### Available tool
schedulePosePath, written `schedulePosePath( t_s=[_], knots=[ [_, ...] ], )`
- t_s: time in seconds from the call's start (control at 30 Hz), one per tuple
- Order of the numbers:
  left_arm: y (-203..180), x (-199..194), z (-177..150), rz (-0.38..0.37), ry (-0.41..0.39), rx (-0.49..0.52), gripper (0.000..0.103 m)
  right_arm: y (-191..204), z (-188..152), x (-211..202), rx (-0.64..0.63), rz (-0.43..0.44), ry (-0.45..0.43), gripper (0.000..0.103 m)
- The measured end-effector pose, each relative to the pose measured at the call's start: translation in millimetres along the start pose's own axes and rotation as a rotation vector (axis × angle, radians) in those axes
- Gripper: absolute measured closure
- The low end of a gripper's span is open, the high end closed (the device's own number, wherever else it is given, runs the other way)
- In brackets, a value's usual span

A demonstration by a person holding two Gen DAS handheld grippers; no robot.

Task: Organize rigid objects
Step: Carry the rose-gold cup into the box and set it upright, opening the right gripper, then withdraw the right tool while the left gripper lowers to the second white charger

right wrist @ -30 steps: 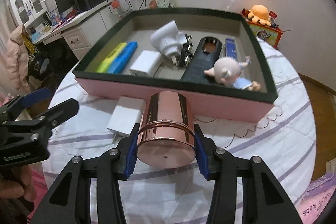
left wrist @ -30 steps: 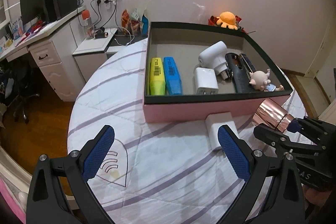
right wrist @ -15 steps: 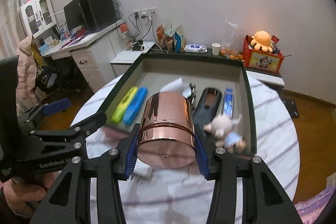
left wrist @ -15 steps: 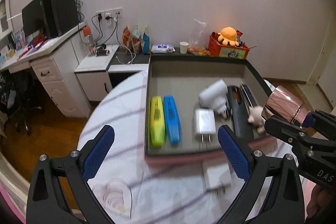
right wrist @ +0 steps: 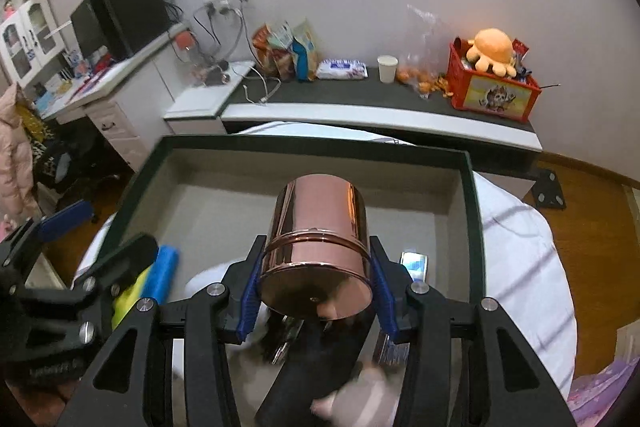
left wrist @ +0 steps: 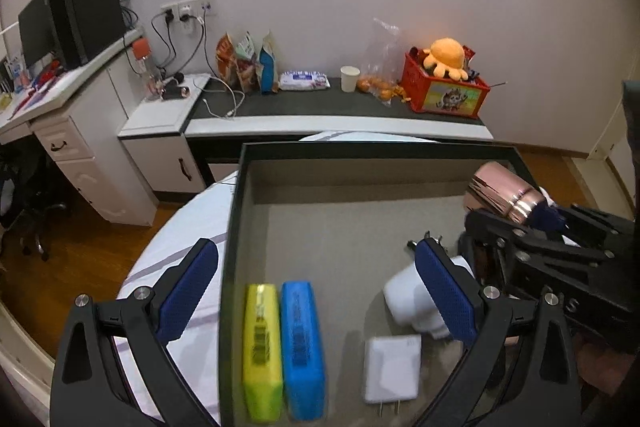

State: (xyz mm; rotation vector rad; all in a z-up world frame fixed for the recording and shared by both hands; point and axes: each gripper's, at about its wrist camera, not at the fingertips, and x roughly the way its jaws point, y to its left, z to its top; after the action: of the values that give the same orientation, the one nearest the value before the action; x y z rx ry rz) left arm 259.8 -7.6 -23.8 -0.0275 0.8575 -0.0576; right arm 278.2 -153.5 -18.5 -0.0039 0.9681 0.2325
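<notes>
The right gripper (right wrist: 316, 281) is clamped on a copper-coloured metal cup (right wrist: 318, 243). Its two blue pads (right wrist: 249, 301) press on the sides of the cup near its closed base, and the base faces the camera. The cup lies on its side in the air above the box (right wrist: 468, 211), over the right half of the box floor, and touches nothing else. In the left wrist view the same cup (left wrist: 502, 193) appears near the right wall of the box, with the black right gripper behind it.

The left gripper (left wrist: 316, 297) has its jaws wide apart and holds nothing. It hangs over the near left part of the box; its left finger (left wrist: 186, 293) is outside the left wall, over the striped white tablecloth (left wrist: 176, 227), and its right finger is over a white plug adapter (left wrist: 404, 297).

On the box floor near the left wall lie a yellow case (left wrist: 262, 351) and a blue case (left wrist: 300, 349), touching side by side. To their right is a flat white charger (left wrist: 392, 367) with its prongs toward the near edge.

Under the cup, the right wrist view shows dark objects and a pale blurred toy (right wrist: 360, 399), but they are mostly hidden by the gripper and too blurred to identify. The near edge of the box is cut off in both views.
</notes>
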Motion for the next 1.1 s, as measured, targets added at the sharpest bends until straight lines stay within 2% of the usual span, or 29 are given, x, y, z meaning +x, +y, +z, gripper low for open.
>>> schedulePosePath(
  t_s=[0.23,0.57,0.63,0.7,0.97,1.1],
  knots=[
    [7,18,3,-0.006,0.039,-0.033,0.003,-4,14,37,0.0,-0.023,0.073,0.055],
    [3,21,3,0.007,0.053,-0.028,0.003,-9,15,55,0.024,-0.049,0.185,0.053],
    [2,21,1,0.012,0.054,-0.023,0.003,-10,15,55,0.028,-0.054,0.186,0.038],
    [2,19,0,0.019,0.052,-0.022,0.003,-9,14,50,0.029,-0.072,0.171,0.032],
    [2,7,-3,0.032,0.037,-0.02,0.003,-4,8,30,0.044,-0.07,0.13,0.03],
    [2,-18,-6,0.03,0.004,-0.021,0.003,1,5,3,0.056,-0.061,0.058,0.028]
  ],
)
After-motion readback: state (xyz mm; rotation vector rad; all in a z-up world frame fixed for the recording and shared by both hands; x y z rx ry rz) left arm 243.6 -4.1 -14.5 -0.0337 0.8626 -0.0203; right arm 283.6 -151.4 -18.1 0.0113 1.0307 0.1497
